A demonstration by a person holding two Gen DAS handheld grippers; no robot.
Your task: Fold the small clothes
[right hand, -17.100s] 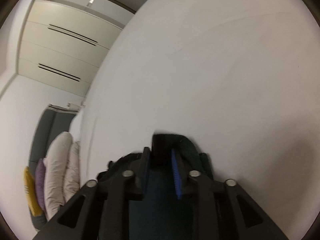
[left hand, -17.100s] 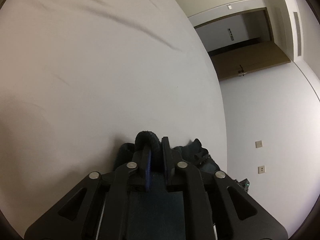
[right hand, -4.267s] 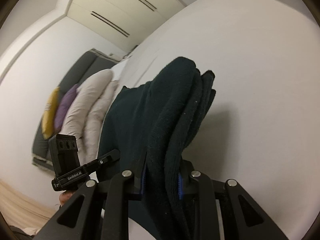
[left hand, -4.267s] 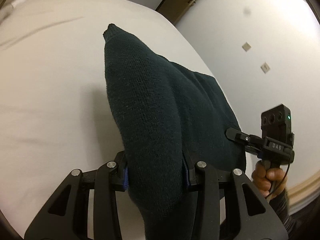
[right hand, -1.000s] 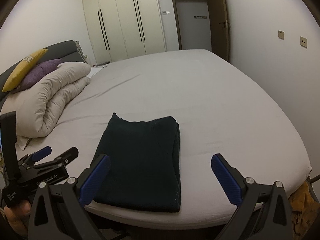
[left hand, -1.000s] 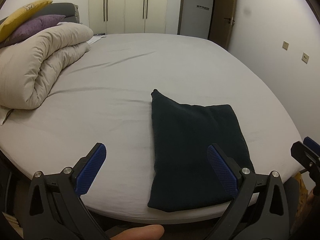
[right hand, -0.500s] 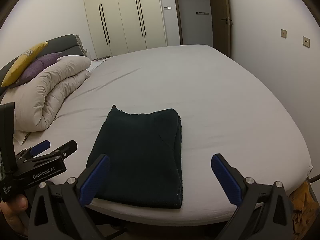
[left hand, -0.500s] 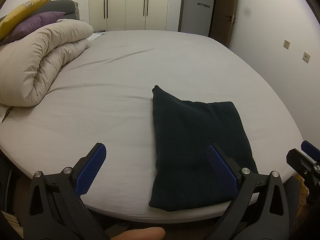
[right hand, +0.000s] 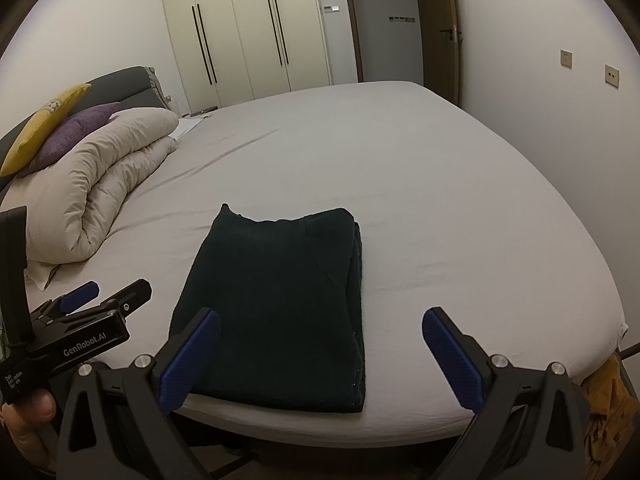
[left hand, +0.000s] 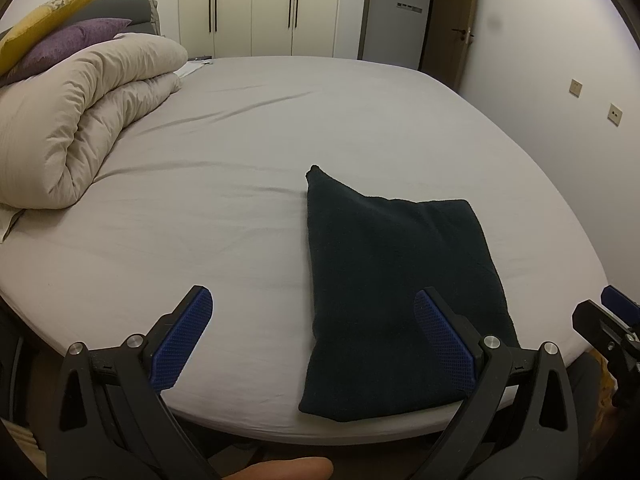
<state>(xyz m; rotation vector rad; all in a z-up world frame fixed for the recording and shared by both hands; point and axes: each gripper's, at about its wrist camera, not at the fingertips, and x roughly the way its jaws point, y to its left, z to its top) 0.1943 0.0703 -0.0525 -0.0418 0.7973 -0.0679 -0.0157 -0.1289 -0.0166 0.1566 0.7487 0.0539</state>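
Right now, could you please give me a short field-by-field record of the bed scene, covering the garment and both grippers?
garment: dark knit garment, folded into a flat rectangle
location: near the front edge of the bed
left gripper: jaws wide open, empty, clear of the garment
right gripper: jaws wide open, empty, clear of the garment
bedding: rolled beige duvet at the left, purple cushion and yellow cushion behind it

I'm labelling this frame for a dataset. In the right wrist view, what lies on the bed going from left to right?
Yellow pillow → purple pillow → rolled beige duvet → folded dark garment → bare grey sheet.
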